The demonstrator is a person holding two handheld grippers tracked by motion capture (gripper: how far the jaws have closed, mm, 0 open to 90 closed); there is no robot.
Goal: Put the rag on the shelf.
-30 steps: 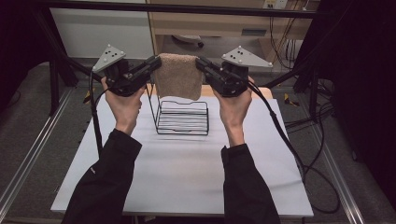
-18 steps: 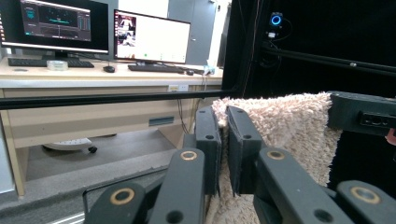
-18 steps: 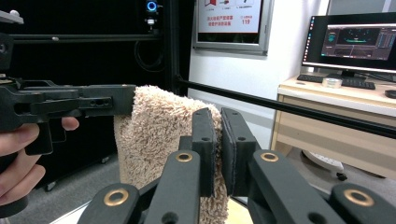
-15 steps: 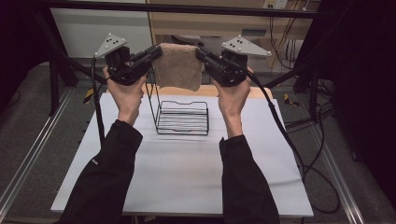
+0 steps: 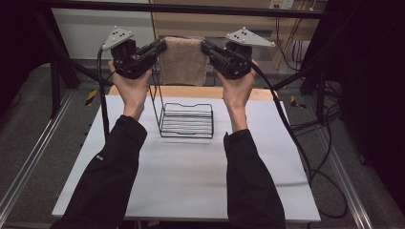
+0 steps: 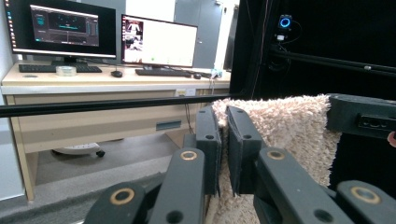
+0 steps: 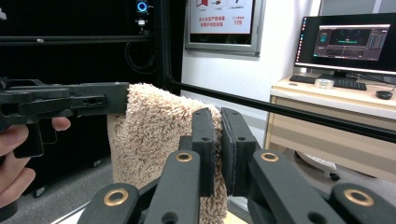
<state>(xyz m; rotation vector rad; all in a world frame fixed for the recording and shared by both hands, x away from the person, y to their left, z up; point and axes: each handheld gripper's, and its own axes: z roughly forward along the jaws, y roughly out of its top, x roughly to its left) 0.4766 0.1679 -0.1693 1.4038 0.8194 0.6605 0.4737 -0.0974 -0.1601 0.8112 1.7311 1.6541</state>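
Both the left gripper [image 5: 161,46] and right gripper [image 5: 206,46] clamp the beige towel [image 5: 183,61], apparently above the wire rack [image 5: 187,120].

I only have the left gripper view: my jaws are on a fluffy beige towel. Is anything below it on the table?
Observer: Yes. In the high view a black wire rack stands on the white table, beneath and a little nearer the person than the towel.
Operator: Is the towel touching that rack?
Observer: No. It hangs in the air, its bottom edge above the rack's tall upright frame.
Operator: Does the other gripper have a real hold?
Observer: The right gripper view shows the right gripper with its jaws closed on the towel's top corner.
Operator: Is the towel level?
Observer: From above, the left gripper and the right one hold the top edge about level.
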